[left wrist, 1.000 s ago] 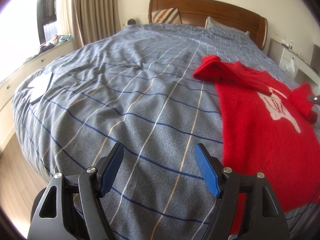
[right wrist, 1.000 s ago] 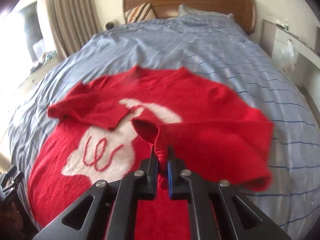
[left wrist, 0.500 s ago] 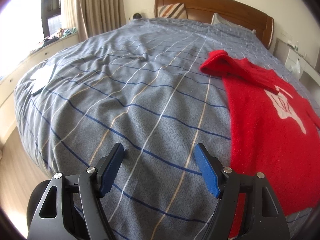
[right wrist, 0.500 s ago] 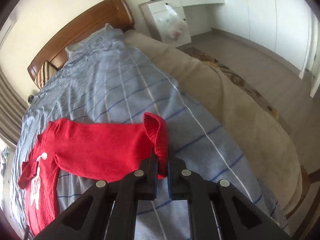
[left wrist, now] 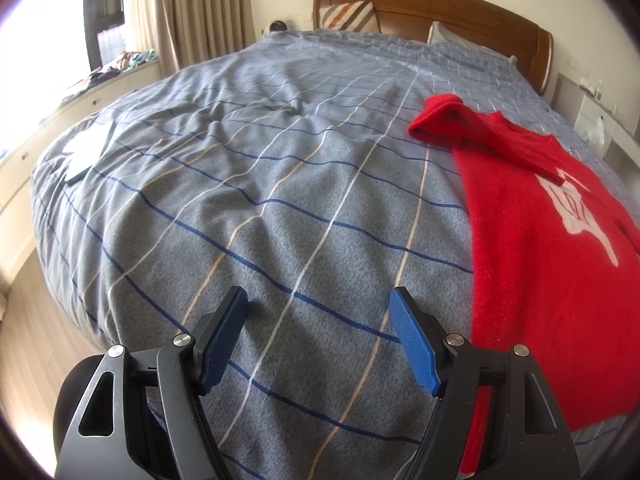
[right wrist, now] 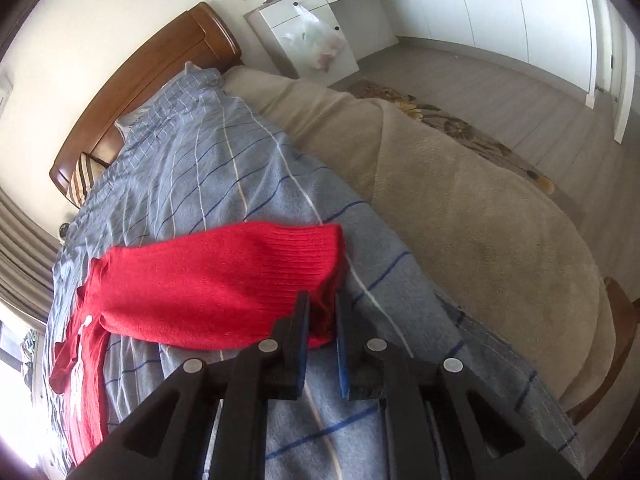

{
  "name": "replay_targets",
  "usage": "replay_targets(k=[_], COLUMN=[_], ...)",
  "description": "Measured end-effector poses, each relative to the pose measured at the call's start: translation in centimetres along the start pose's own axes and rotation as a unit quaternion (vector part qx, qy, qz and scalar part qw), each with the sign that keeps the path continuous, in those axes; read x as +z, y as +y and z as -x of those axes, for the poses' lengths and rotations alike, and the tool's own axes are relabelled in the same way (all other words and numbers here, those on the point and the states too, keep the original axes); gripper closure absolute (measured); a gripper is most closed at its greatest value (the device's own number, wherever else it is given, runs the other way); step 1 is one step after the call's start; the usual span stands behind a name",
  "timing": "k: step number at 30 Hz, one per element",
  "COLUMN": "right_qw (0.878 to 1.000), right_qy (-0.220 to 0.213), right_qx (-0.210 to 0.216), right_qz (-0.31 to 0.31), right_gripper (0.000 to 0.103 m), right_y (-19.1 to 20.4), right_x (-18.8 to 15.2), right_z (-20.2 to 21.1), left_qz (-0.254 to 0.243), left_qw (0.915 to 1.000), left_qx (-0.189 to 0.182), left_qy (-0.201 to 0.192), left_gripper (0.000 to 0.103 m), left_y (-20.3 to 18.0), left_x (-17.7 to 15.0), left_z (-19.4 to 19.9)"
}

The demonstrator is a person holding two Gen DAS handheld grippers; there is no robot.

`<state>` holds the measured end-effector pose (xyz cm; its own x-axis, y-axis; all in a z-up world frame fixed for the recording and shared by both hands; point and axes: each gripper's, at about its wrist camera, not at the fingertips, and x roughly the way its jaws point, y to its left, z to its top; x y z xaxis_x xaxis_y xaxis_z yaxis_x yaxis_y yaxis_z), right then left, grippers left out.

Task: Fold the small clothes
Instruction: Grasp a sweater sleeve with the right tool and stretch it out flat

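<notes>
Red knitted sweater (left wrist: 540, 240) with a white motif lies flat on the blue-grey checked bedspread (left wrist: 280, 200). Right gripper (right wrist: 322, 312), jaws easing apart around the ribbed sleeve cuff (right wrist: 320, 264), seems to be laying it outstretched. Left gripper (left wrist: 318, 320) hovers beside, fingers wide, empty.

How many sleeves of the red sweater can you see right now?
2. One sleeve lies folded across the red sweater toward the headboard; the other sleeve is stretched out sideways, its cuff between the right gripper's opening jaws.
</notes>
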<state>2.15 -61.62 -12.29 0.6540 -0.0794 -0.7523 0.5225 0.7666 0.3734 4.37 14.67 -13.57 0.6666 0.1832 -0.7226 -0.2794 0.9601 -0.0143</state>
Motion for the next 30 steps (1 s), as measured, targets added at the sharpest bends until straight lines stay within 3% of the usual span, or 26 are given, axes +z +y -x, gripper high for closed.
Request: replay_targets(k=[2, 4, 8, 12, 15, 18, 20, 21, 24, 26, 27, 30], right_qw=[1.000, 0.999, 0.995, 0.996, 0.998, 0.994, 0.991, 0.990, 0.989, 0.988, 0.988, 0.988], right_qy=[-0.022, -0.035, -0.005, 0.036, 0.012, -0.015, -0.027, -0.030, -0.031, -0.037, -0.043, -0.048], right_qx=[-0.012, 0.004, 0.059, 0.045, 0.032, 0.011, 0.019, 0.025, 0.052, 0.064, 0.067, 0.082], right_qz=[0.014, 0.037, 0.075, 0.060, 0.051, 0.104, 0.129, 0.134, 0.135, 0.133, 0.131, 0.124], right_gripper=[0.092, 0.090, 0.089, 0.089, 0.091, 0.087, 0.082, 0.080, 0.080, 0.080, 0.079, 0.076], right_y=[0.7, 2.2, 4.5, 3.3, 2.8, 4.6, 5.6, 5.9, 6.7, 7.3, 7.6, 8.3], right_x=[0.4, 0.8, 0.3, -1.4, -2.0, -2.8, -3.8, -4.2, -6.3, -7.9, -8.6, -11.1], right_z=[1.6, 2.4, 1.2, -1.7, -0.4, 1.9, 3.2, 3.7, 4.8, 5.3, 5.6, 5.9], left_qz=[-0.002, -0.008, -0.023, -0.041, -0.074, -0.111, -0.171, -0.214, -0.351, -0.414, -0.430, -0.453], left_qw=[1.0000, 1.0000, 0.9997, 0.9991, 0.9967, 0.9910, 0.9801, 0.9707, 0.9248, 0.8970, 0.8894, 0.8773], left_qx=[0.002, 0.004, 0.005, -0.004, -0.017, -0.063, -0.089, -0.100, -0.130, -0.145, -0.149, -0.159], left_qy=[0.000, -0.003, -0.005, -0.013, -0.028, -0.041, -0.049, -0.046, -0.066, -0.055, -0.039, -0.001], left_gripper=[0.028, 0.028, 0.028, 0.028, 0.027, 0.026, 0.022, 0.021, 0.021, 0.021, 0.021, 0.025], left_y=[-0.2, -0.5, -0.9, -0.8, -1.1, -3.1, -6.2, -8.3, -15.1, -18.8, -20.4, -23.7], left_x=[0.0, 0.0, 0.0, 0.7, 2.6, 6.2, 8.5, 9.5, 10.6, 11.1, 11.5, 12.4], left_z=[-0.1, 0.0, 0.2, 1.7, 3.2, 4.0, 4.0, 3.7, 2.5, 0.5, -0.9, -4.4])
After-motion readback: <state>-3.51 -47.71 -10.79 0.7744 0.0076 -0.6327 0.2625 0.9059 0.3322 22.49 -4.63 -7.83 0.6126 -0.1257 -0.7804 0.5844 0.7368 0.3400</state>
